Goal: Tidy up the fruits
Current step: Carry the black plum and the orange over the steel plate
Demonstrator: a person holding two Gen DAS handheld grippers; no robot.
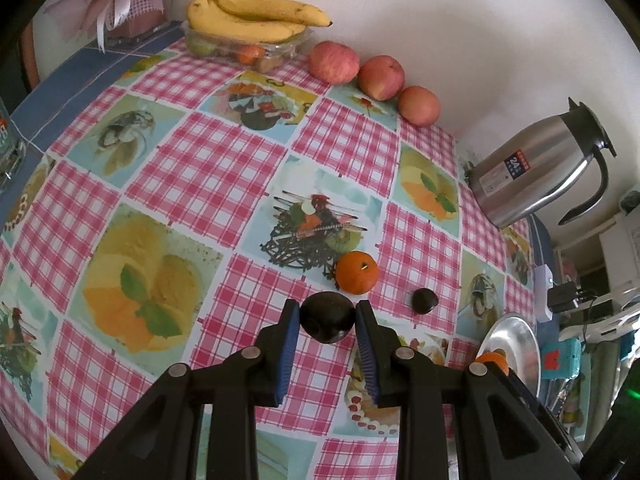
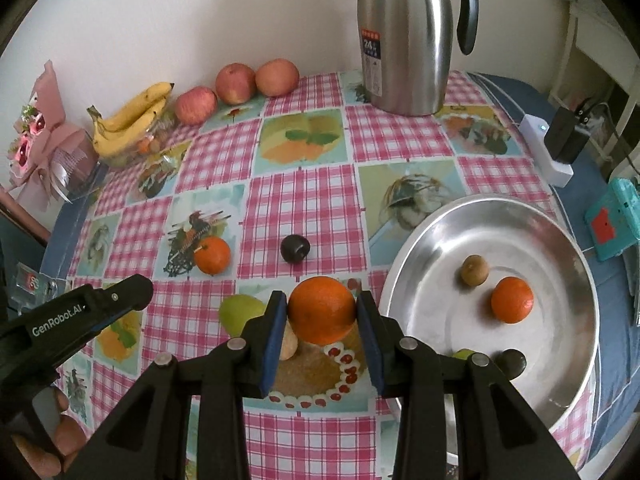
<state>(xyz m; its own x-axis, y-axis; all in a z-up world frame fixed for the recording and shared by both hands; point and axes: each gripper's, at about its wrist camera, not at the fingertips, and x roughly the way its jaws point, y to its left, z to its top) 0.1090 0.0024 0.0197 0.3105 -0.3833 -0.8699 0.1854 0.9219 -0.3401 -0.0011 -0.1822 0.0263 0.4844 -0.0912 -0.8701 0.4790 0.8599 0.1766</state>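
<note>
Left gripper (image 1: 327, 316): blue-padded black jaws closed on a dark round plum (image 1: 327, 317), held above the checked tablecloth (image 1: 208, 168).
Right gripper (image 2: 322, 312): jaws clamped on a large round orange (image 2: 322, 309), just left of the tray.
Under the right gripper: a green pear (image 2: 240, 312) and a small tan fruit (image 2: 289, 345) on the cloth.
Round steel tray (image 2: 520, 216): holds a small orange tangerine (image 2: 512, 299), a brown kiwi (image 2: 475, 270) and a dark fruit (image 2: 510, 362).
Mid-table: a loose tangerine (image 1: 356, 272) and a second dark plum (image 1: 425, 301), apart from each other.
Far edge, by the wall: three red apples (image 1: 380, 77) in a row, yellow bananas (image 1: 248, 16) atop a clear fruit box (image 1: 280, 50).
Beyond the tray: tall steel thermos jug (image 2: 404, 36).
</note>
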